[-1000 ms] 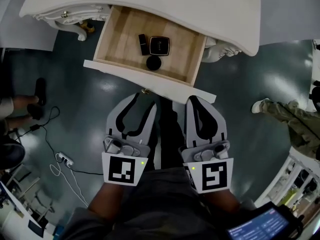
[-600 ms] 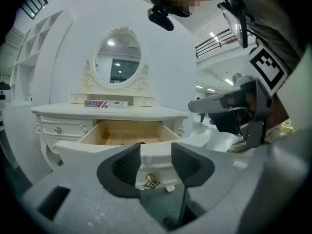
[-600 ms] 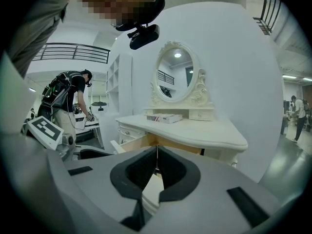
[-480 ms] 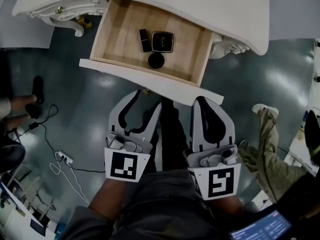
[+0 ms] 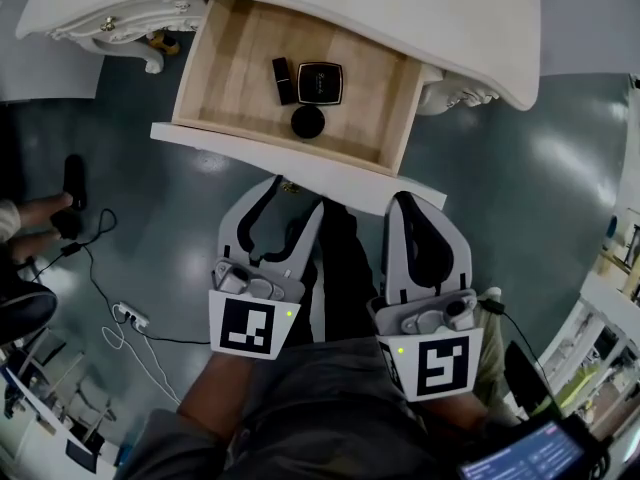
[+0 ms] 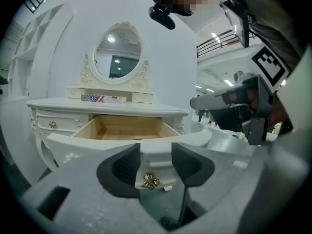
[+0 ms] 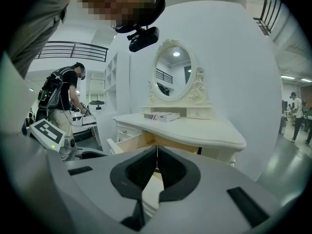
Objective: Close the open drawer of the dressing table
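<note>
The left hand-held gripper stands wide open, and its jaws have just been opening. In the gap between them shows the small brass knob on the white front panel of the open light-wood drawer. The dark ribbed pads stand clear of the knob on either side and grip nothing.

The right hand-held gripper is just beside the left one on its right. Its jaws are closed together, tip against tip, with nothing between them. It points at the right end of the same front panel, and in the head view its tips lie just short of the panel's edge.

The drawer is pulled far out from under the white curved worktop of the dressing table, straight ahead of both hand-held grippers. Inside it, beyond the front panel, lie three things:
- a slim black lipstick tube
- a square black compact case, touching or just beside the tube
- a round black lidded pot, nearest the hand-held grippers

Farther ahead of the left hand-held gripper, at the back of the worktop, stand an oval mirror in a carved white frame and a flat flag-printed box. The dark glossy floor spreads beneath both hand-held grippers.
</note>
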`<control>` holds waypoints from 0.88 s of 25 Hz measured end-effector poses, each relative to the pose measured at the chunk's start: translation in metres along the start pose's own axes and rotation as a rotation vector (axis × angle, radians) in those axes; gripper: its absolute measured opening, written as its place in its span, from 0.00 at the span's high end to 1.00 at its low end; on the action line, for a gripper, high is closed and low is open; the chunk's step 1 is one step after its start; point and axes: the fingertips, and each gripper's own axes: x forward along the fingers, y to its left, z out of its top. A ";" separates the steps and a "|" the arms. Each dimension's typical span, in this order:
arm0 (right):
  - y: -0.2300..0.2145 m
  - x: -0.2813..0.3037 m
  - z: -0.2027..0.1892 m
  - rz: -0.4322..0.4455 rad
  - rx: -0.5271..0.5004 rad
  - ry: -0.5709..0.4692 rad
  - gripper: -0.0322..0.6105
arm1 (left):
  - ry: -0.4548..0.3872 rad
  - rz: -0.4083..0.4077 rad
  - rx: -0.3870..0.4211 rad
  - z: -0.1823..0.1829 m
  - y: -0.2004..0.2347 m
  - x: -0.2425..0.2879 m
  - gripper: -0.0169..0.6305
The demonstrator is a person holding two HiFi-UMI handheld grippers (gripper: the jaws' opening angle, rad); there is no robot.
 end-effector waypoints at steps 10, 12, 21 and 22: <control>-0.007 -0.002 -0.002 -0.002 0.010 -0.012 0.93 | 0.018 0.027 -0.025 -0.011 -0.002 0.001 0.65; -0.006 -0.003 -0.003 0.001 0.011 -0.010 0.93 | 0.014 0.029 -0.019 -0.011 -0.001 0.003 0.65; -0.002 -0.012 -0.005 -0.003 0.000 -0.017 0.93 | 0.007 0.038 -0.015 -0.012 -0.001 0.003 0.65; -0.002 -0.013 -0.006 -0.003 -0.001 -0.019 0.93 | 0.004 0.040 -0.016 -0.011 -0.001 0.003 0.65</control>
